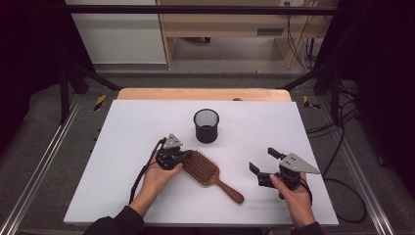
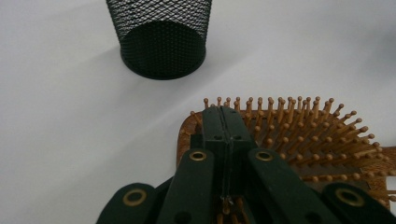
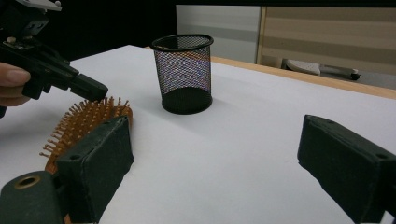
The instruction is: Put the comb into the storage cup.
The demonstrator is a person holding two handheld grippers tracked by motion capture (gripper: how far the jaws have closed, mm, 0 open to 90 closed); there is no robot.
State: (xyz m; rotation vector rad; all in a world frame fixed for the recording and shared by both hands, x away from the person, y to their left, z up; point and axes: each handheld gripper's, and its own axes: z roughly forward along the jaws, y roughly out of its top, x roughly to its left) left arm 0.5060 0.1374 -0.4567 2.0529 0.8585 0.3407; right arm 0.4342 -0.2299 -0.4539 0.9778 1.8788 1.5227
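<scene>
The left gripper [image 2: 223, 112] has its jaws pressed together, tips over the bristles at the hairbrush's [image 1: 208, 171] head end, nothing pinched. The right gripper [image 1: 264, 162] hangs wide and empty nearby. A mesh cup [image 1: 206, 126] stands just behind the brush

Wooden hairbrush [image 1: 208, 170], blk wire-mesh cup [image 1: 206, 126]
</scene>
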